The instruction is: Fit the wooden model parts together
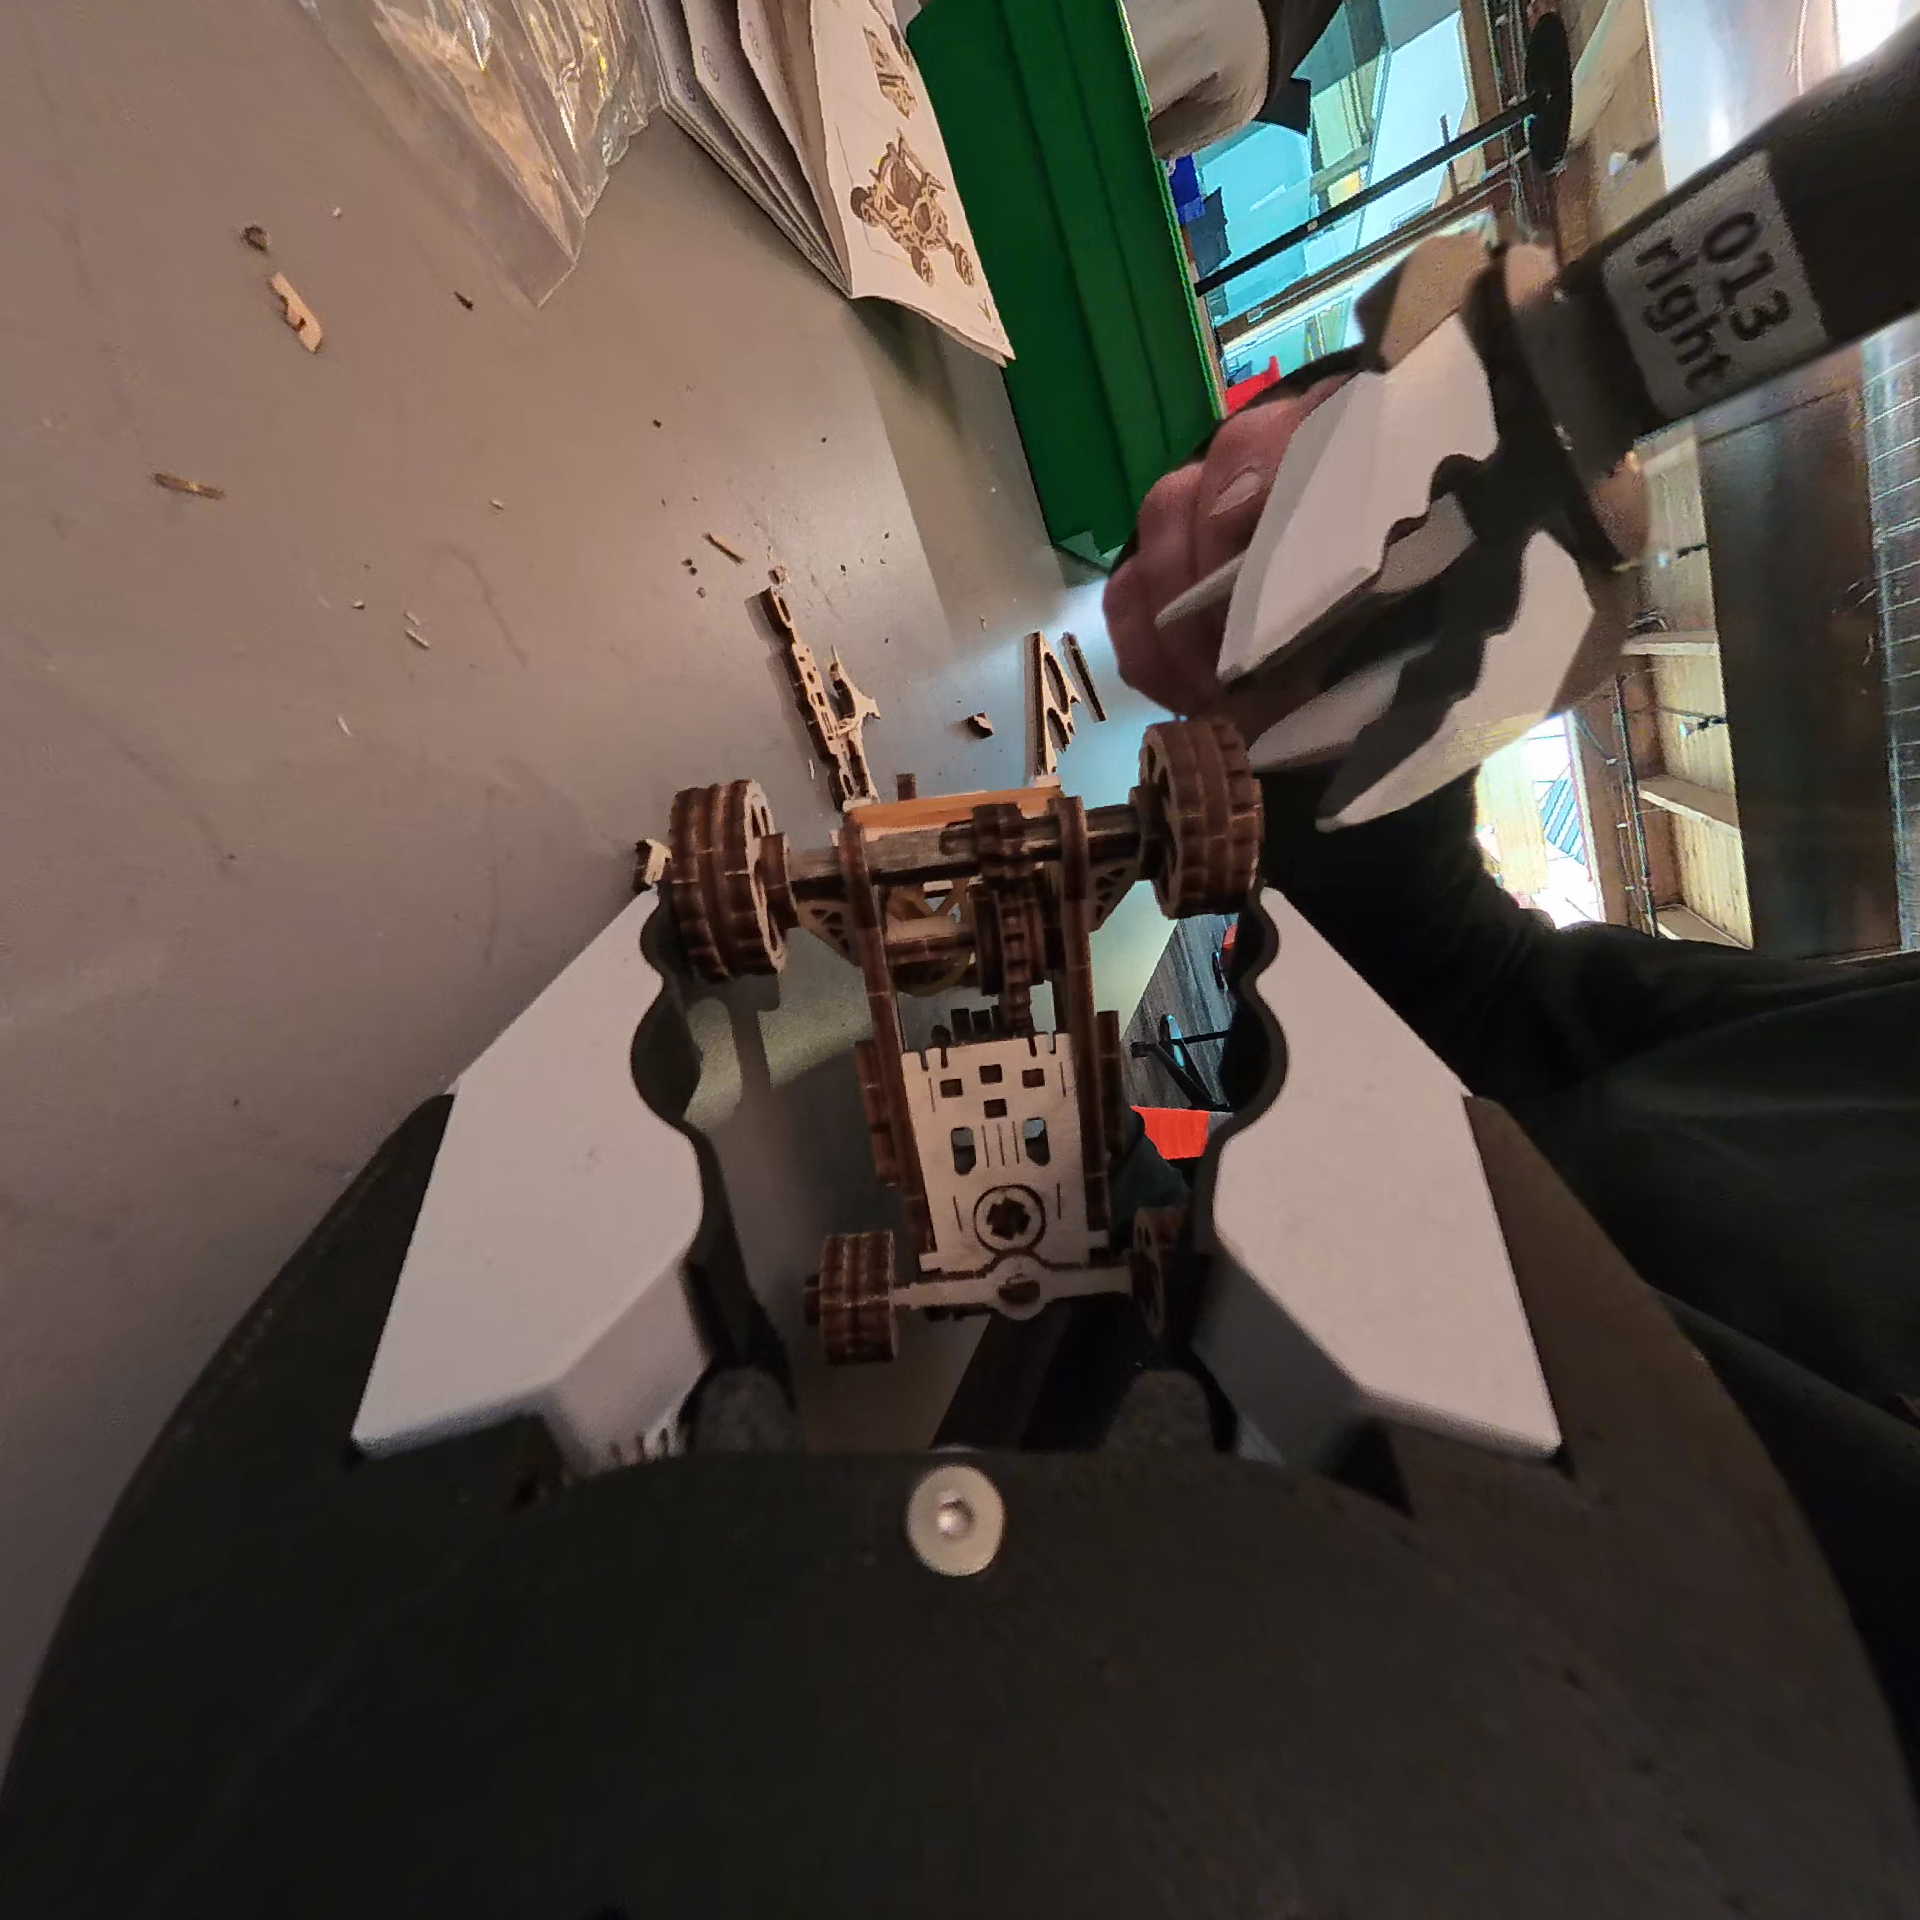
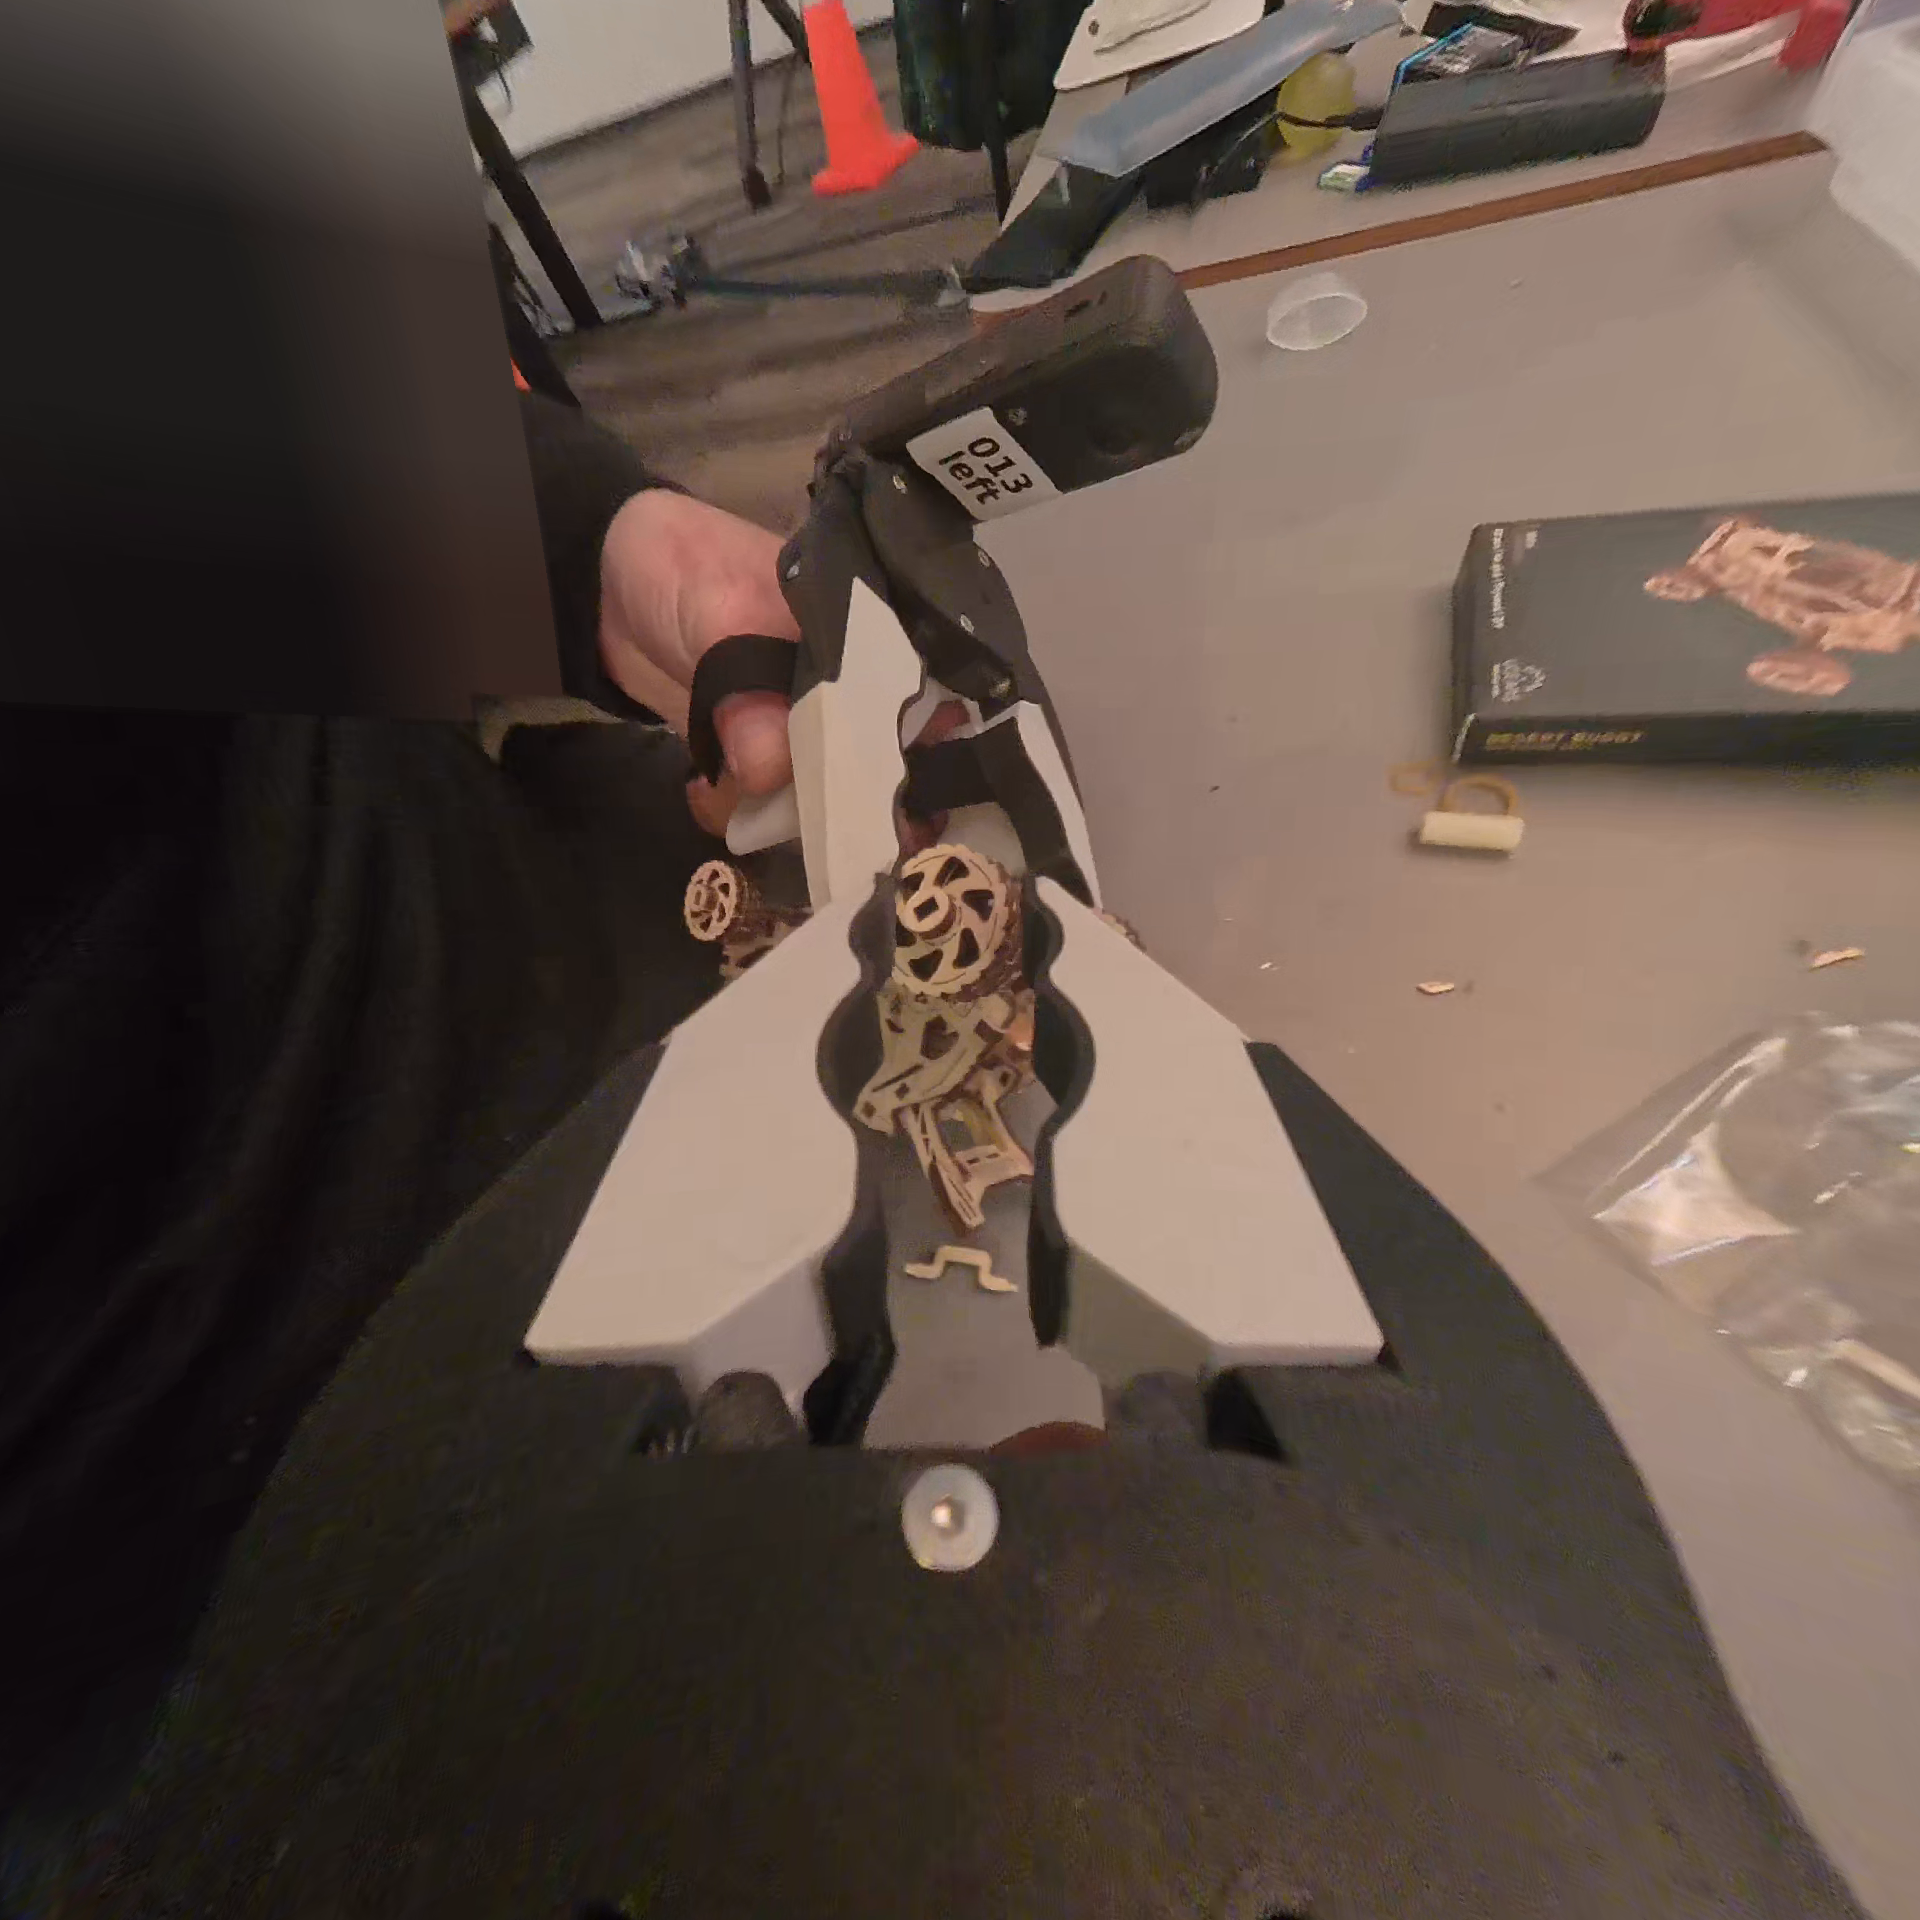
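My left gripper (image 1: 956, 904) is shut on a wooden buggy model (image 1: 987, 1143) and holds it off the grey table (image 1: 312, 727). The chassis lies between the fingers, with the rear axle across the tips. My right gripper (image 2: 956, 920) has its fingers close on either side of the model's big rear wheel (image 2: 940, 925). The black pads seem to touch its rim. In the left wrist view the right gripper (image 1: 1262, 748) comes in from the upper right at that wheel (image 1: 1200, 821). Loose wooden parts (image 1: 831, 707) lie on the table beyond the model.
A green bin (image 1: 1070, 260), an instruction booklet (image 1: 883, 177) and a plastic bag (image 1: 499, 104) lie at the table's far side. A small wavy wooden piece (image 2: 956, 1270), the kit box (image 2: 1683, 623), another bag (image 2: 1766, 1195) and a clear cup (image 2: 1314, 312) are on the table. From the left gripper's tips to the small wavy wooden piece (image 2: 956, 1270) is close to 8 centimeters.
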Action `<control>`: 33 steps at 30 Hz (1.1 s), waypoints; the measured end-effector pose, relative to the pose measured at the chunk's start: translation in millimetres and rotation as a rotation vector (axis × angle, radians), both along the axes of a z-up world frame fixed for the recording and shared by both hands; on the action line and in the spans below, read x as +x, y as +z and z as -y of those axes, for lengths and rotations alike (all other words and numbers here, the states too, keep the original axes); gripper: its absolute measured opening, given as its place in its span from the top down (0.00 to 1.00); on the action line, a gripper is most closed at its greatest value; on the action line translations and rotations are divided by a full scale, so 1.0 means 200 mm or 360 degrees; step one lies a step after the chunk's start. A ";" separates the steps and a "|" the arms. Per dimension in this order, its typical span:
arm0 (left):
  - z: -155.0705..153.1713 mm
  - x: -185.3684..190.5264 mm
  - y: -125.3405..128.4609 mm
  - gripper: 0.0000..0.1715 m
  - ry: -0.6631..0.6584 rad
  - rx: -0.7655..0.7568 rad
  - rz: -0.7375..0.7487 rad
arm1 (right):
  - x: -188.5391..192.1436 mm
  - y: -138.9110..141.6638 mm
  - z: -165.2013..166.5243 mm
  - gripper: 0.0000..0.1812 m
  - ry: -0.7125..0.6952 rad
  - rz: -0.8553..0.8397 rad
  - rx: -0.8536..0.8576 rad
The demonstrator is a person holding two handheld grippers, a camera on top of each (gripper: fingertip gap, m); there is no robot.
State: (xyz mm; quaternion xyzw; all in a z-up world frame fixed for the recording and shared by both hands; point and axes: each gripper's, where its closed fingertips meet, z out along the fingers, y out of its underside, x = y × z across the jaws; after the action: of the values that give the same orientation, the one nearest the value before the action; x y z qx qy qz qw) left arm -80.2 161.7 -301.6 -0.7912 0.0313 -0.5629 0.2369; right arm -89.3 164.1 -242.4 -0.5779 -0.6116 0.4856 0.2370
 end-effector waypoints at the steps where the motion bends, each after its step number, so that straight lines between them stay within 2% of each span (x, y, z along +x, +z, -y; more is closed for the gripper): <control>1: 0.00 0.00 0.00 0.41 -0.0002 0.0003 0.0001 | 0.00 -0.01 0.00 0.88 -0.0006 0.0010 -0.0033; 3: 0.00 0.00 0.00 0.41 0.0003 0.0005 0.0002 | 0.00 -0.05 0.00 0.88 -0.0022 0.0046 -0.0042; 15: 0.00 0.02 0.00 0.41 -0.0010 0.0118 -0.0082 | 0.01 -0.04 0.00 0.91 -0.0035 -0.0009 -0.0269; 21: -0.01 0.01 -0.02 0.41 -0.0011 0.0141 -0.0149 | 0.02 -0.06 0.00 0.92 -0.0031 -0.0042 -0.0124; 26: -0.04 0.00 0.00 0.41 0.0064 0.0117 -0.0082 | 0.02 -0.07 0.00 0.92 -0.0064 -0.0101 -0.0037; 33: -0.05 -0.01 -0.01 0.39 0.0098 0.0131 -0.0108 | 0.01 -0.08 0.01 0.92 -0.0117 -0.0150 0.0003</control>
State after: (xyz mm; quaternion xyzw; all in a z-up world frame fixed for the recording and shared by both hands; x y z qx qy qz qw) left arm -82.3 171.0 -303.7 -0.8000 0.0380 -0.5265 0.2852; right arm -87.1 162.2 -258.9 -0.5761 -0.5786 0.5027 0.2838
